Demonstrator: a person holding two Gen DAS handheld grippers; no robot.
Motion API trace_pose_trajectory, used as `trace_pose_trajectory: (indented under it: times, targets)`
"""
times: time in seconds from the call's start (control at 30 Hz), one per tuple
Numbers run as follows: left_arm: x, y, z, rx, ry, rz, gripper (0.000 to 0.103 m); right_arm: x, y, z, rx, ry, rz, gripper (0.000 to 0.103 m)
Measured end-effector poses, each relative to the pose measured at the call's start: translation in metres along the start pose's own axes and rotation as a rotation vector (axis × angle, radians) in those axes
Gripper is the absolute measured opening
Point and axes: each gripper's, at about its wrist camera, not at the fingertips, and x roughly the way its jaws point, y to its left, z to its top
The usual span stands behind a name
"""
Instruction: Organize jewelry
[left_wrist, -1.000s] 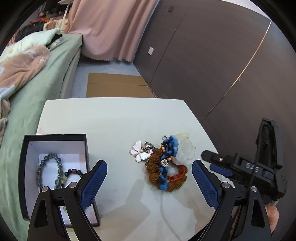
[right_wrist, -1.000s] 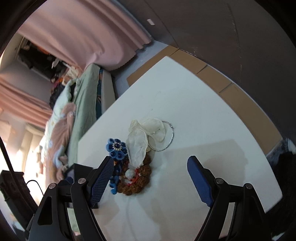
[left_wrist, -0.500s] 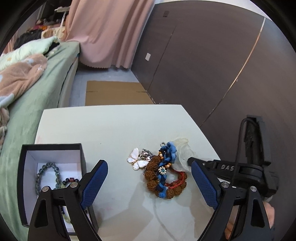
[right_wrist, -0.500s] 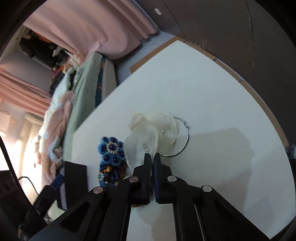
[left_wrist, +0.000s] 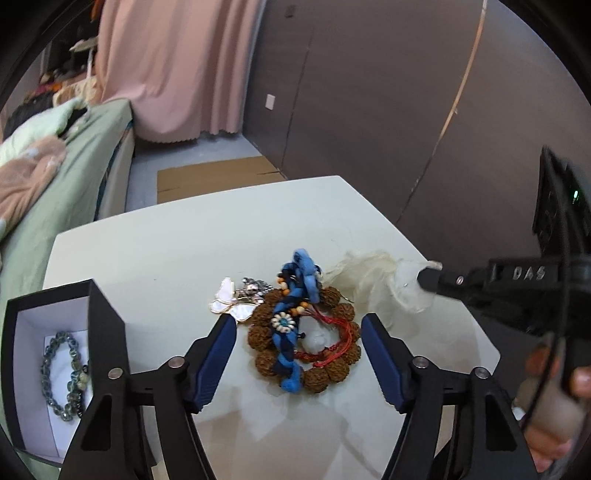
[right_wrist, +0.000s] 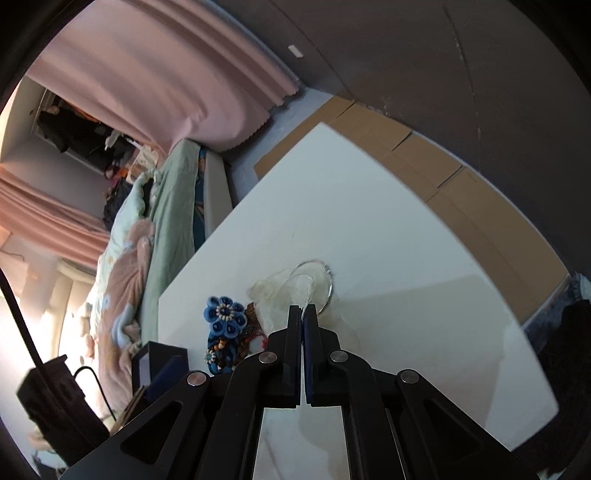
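- The left hand-held gripper (left_wrist: 298, 354) hangs over the near middle of the white desk (left_wrist: 177, 243); its blue pads are closing, still apart and touching nothing, with the jewelry pile between them.
- The pile holds a brown beaded bracelet (left_wrist: 334, 369), a blue braided flower band (left_wrist: 291, 332) across it, a red cord piece (left_wrist: 338, 338) with a pale stone, and a white butterfly brooch (left_wrist: 231, 306) touching its left edge.
- The right hand-held gripper (right_wrist: 303, 314) has its pads together, clamped on a sheer cream organza bag (left_wrist: 373, 277) at the pile's right far side.
- In the right wrist view a thin silver hoop (right_wrist: 328, 284) lies just beyond the bag.
- A black box (left_wrist: 99, 314) with a white lining sits at the desk's near left corner, with a grey-green bead bracelet (left_wrist: 59, 373) inside.
- A bed (left_wrist: 55, 184) with green bedding stands left of the desk; a pink curtain (left_wrist: 177, 66) hangs far behind.
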Motion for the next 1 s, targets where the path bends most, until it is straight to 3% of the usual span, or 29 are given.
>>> trace_pose_trajectory:
  times: [0.03, 0.2, 0.3, 0.63, 1.0]
  targets:
    - [0.002, -0.001, -0.002, -0.002, 0.008, -0.011, 0.062, -0.003, -0.001, 0.001, 0.0, -0.006, 0.0, 0.003]
    - [0.01, -0.004, -0.007, 0.008, 0.038, -0.005, 0.024, -0.013, -0.005, 0.004, 0.014, -0.023, 0.012, 0.003]
    - [0.007, -0.006, -0.008, 0.013, 0.023, -0.011, 0.014, -0.021, -0.004, 0.004, 0.018, -0.043, 0.022, 0.003]
    - [-0.017, -0.004, -0.004, -0.012, -0.061, -0.034, 0.01, -0.068, 0.015, 0.002, -0.039, -0.213, 0.061, 0.003]
    - [-0.042, 0.006, 0.004, -0.052, -0.14, -0.065, 0.01, -0.058, 0.023, 0.0, -0.055, -0.198, 0.028, 0.003]
